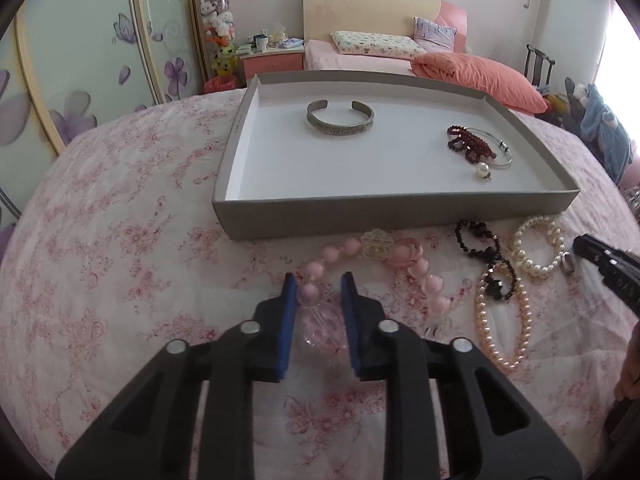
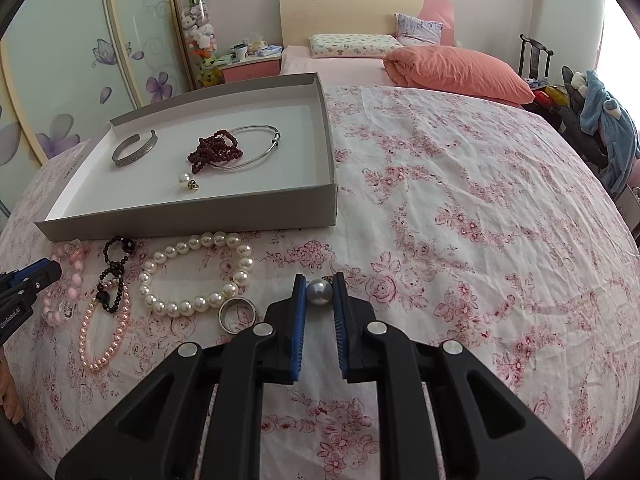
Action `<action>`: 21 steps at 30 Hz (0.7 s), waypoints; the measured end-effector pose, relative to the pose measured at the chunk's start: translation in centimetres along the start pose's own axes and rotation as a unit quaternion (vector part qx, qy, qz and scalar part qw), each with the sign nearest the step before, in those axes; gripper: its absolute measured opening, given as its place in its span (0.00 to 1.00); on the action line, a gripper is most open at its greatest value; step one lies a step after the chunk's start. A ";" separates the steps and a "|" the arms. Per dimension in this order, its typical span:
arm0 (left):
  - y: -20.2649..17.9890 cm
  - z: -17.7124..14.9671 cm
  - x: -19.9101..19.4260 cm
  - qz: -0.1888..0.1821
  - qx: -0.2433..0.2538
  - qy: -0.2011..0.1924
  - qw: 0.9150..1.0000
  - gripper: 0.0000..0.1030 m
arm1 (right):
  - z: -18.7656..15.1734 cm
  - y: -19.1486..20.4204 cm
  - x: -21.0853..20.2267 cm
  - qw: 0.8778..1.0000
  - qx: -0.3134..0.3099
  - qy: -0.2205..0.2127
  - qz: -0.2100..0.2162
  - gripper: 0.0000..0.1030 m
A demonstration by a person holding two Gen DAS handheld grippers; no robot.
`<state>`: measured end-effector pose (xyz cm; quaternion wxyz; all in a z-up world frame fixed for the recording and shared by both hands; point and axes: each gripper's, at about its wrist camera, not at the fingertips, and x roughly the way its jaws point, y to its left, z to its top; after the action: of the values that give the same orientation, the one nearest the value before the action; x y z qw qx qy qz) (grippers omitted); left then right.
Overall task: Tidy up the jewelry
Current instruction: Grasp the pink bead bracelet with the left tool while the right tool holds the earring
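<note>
The left claw [image 1: 318,286] straddled the pink bead bracelet [image 1: 352,264] on the bed, pads closed on a bead; the tray [image 1: 384,210] lay straight ahead. The right claw [image 2: 319,289] gripped a grey pearl [image 2: 319,291].

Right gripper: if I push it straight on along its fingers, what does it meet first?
The right gripper is shut on a grey pearl. Straight ahead lies only the floral bedspread, so it would likely press into the cloth; the tray sits off to the left.
</note>
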<state>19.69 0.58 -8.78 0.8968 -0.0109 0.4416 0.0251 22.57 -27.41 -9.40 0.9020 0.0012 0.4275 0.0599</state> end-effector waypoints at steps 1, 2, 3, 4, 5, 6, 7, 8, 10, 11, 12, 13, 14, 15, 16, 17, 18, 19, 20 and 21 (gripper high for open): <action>0.1 0.0 0.0 0.001 -0.001 0.000 1.000 0.21 | 0.0 0.0 0.0 1.000 0.000 0.000 0.000 0.14; 0.3 0.0 0.0 0.005 -0.001 0.001 1.000 0.19 | 0.0 0.0 0.0 1.000 -0.001 0.000 0.000 0.14; 0.5 0.1 0.0 0.007 -0.001 0.001 1.000 0.17 | 0.0 0.1 0.0 1.000 -0.003 0.000 0.000 0.14; 0.7 0.1 0.0 0.008 -0.002 0.001 1.000 0.17 | -0.1 0.2 0.0 1.000 -0.005 0.000 0.000 0.14; 1.0 0.1 -0.1 0.013 -0.003 0.001 1.000 0.17 | -0.1 0.3 0.0 1.000 -0.007 0.000 0.000 0.14; 1.4 0.2 -0.1 0.020 -0.004 0.000 1.000 0.17 | 0.0 0.4 0.0 1.000 -0.010 0.000 0.001 0.14; 1.7 0.2 -0.1 0.024 -0.006 0.000 1.000 0.17 | 0.1 0.6 0.1 1.000 -0.011 0.000 0.002 0.14; 2.0 0.2 -0.1 0.027 -0.008 -0.001 1.000 0.17 | 0.1 0.7 0.2 1.000 -0.012 0.000 0.003 0.14; 2.6 0.2 -0.1 0.032 -0.012 -0.002 0.999 0.17 | 0.2 0.8 0.2 1.000 -0.013 0.000 0.004 0.14; 2.8 0.1 -0.1 0.033 -0.012 -0.003 0.999 0.17 | 0.2 0.9 0.3 1.000 -0.014 0.000 0.004 0.14; 2.8 0.1 0.0 0.036 -0.010 -0.006 0.999 0.17 | 0.2 0.9 0.2 1.000 -0.014 0.000 0.004 0.14; 2.8 0.0 0.0 0.038 -0.008 -0.008 0.999 0.17 | 0.2 0.8 0.2 1.000 -0.013 0.000 0.005 0.14; 2.8 0.1 0.0 0.039 -0.007 -0.008 0.999 0.17 | 0.2 0.7 0.2 1.000 -0.012 0.001 0.006 0.14; 2.8 0.1 0.0 0.040 -0.007 -0.008 0.999 0.17 | 0.2 0.8 0.3 1.000 -0.012 0.001 0.007 0.14; 2.8 0.0 -0.1 0.039 -0.007 -0.008 0.999 0.17 | 0.2 0.7 0.3 1.000 -0.011 0.001 0.008 0.14; 2.9 0.0 -0.1 0.038 -0.008 -0.007 0.999 0.17 | 0.2 0.7 0.2 1.000 -0.011 0.001 0.007 0.14; 2.8 0.0 -0.1 0.037 -0.009 -0.007 0.999 0.17 | 0.2 0.7 0.2 1.000 -0.011 0.001 0.007 0.14; 2.8 0.0 0.0 0.037 -0.009 -0.007 0.999 0.17 | 0.2 0.7 0.2 1.000 -0.011 0.001 0.007 0.14; 2.8 0.0 0.0 0.037 -0.009 -0.007 0.999 0.17 | 0.2 0.7 0.2 1.000 -0.011 0.001 0.007 0.14; 2.8 0.0 0.0 0.037 -0.008 -0.007 0.999 0.17 | 0.2 0.7 0.2 1.000 -0.011 0.001 0.008 0.14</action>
<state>19.57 3.36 -8.75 0.8983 -0.0018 0.4350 0.0620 22.77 -26.72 -9.43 0.9011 -0.0053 0.4275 0.0716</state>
